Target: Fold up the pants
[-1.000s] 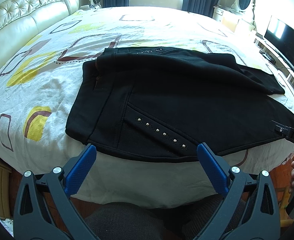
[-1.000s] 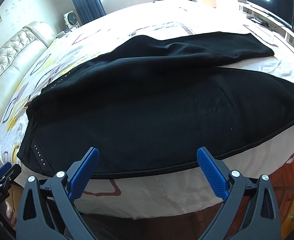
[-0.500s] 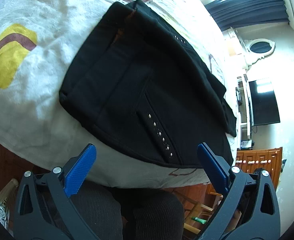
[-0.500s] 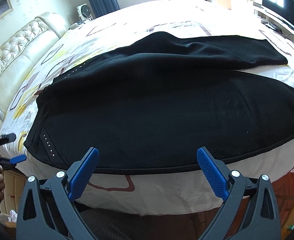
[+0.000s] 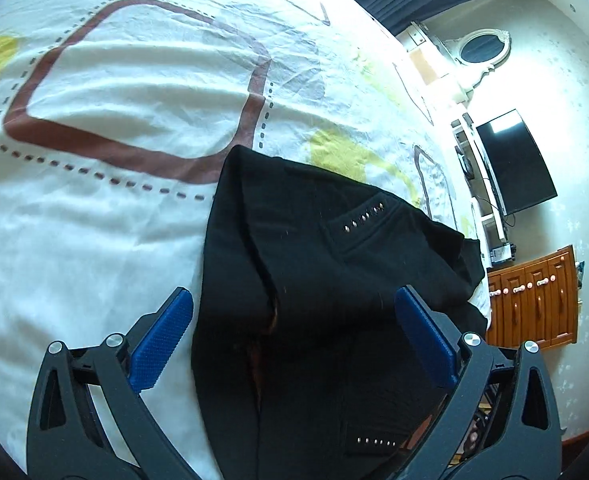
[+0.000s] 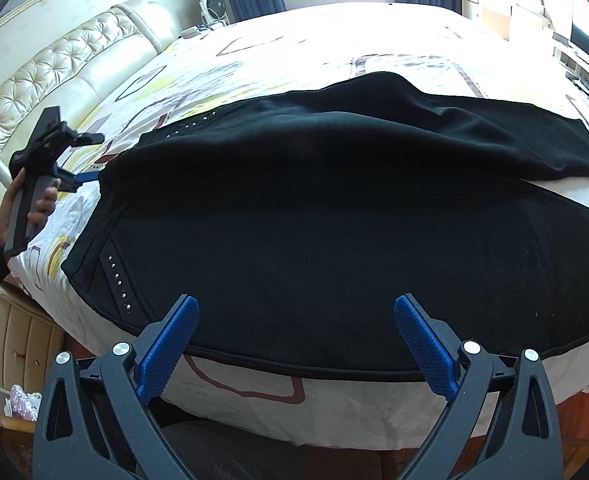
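Black pants (image 6: 334, 208) with studded pockets lie flat across the near side of the bed, waistband to the left, legs running right. My left gripper (image 5: 294, 332) is open and hovers over the waistband end (image 5: 302, 280), looking along the pants. It also shows in the right wrist view (image 6: 80, 160), held by a hand at the waistband's left edge. My right gripper (image 6: 294, 336) is open and empty, just above the near hem of the pants at the bed's front edge.
The bed has a white sheet (image 5: 114, 92) with brown and yellow shapes and a cream tufted headboard (image 6: 54, 80) at left. A TV (image 5: 514, 164) and wooden cabinet (image 5: 534, 300) stand beyond the foot. Dark trousers of the person (image 6: 222, 452) are below.
My left gripper has swung round from the front edge to the waistband end and now looks along the pants. My right gripper moved slightly left. Both stay open.
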